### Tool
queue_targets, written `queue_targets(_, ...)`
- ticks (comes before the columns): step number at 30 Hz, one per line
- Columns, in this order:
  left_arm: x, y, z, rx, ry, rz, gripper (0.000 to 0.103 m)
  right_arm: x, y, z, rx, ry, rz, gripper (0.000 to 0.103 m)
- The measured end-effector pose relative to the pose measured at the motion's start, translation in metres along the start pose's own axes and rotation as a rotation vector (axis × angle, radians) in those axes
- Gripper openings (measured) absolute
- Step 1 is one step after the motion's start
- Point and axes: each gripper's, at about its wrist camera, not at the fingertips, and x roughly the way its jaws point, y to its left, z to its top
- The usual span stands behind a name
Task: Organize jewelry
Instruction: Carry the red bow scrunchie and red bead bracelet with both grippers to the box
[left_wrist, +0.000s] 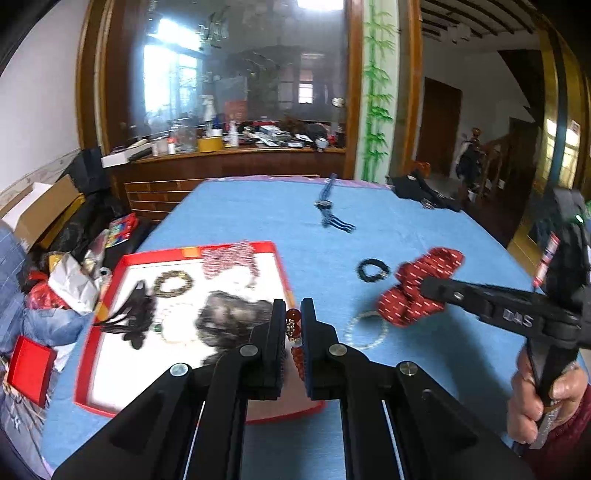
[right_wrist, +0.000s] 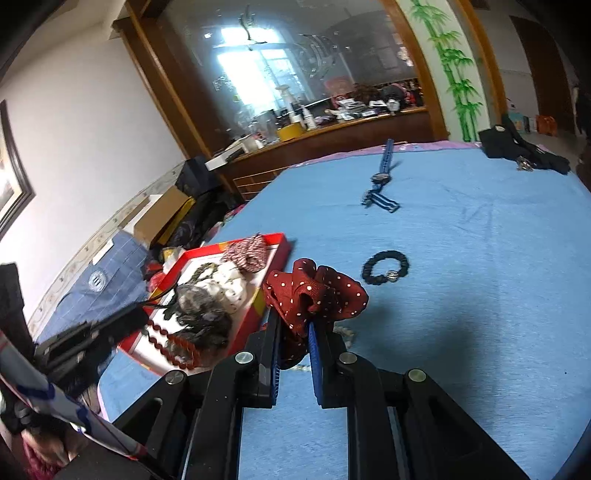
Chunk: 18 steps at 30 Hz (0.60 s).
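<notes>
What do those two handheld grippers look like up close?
Both are matte black plastic with silver bolt heads. The left gripper and right gripper have ribbed blue pads on the inner finger faces. The right one carries raised "DAS" lettering, a striped sticker and a green light.

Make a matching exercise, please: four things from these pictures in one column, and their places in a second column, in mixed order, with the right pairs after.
Things:
1. red bead bracelet
2. dark red dotted scrunchie
3. black bead bracelet
4. blue watch

Places:
A. lying alone on the blue cloth, far side, strap stretched out
B. between the fingers of the left gripper
C. flat on the cloth, near the scrunchie, touched by nothing
D. between the fingers of the right gripper, beside the red tray

Pairs: 1-B, 2-D, 3-C, 4-A
</notes>
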Motion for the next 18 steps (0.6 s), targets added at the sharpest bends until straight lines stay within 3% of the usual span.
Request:
queue_targets(7,-0.009,0.060,-0.003,-0.089,-0.008,0.083,0.007,-0.002,0.021,-0.004,-0.061,0.000,0.085,0.015)
queue_targets(11,-0.008,0.092,-0.011,-0.130,0.002,0.121,0.007,0.000,0.036,-0.004,-0.058,0.035,0.175,0.016)
queue_targets(18,0.001,0.130,-0.026,-0.202,0.033,0.136,0.007,0.024,0.096,-0.015,-0.110,0.109,0.277,0.017)
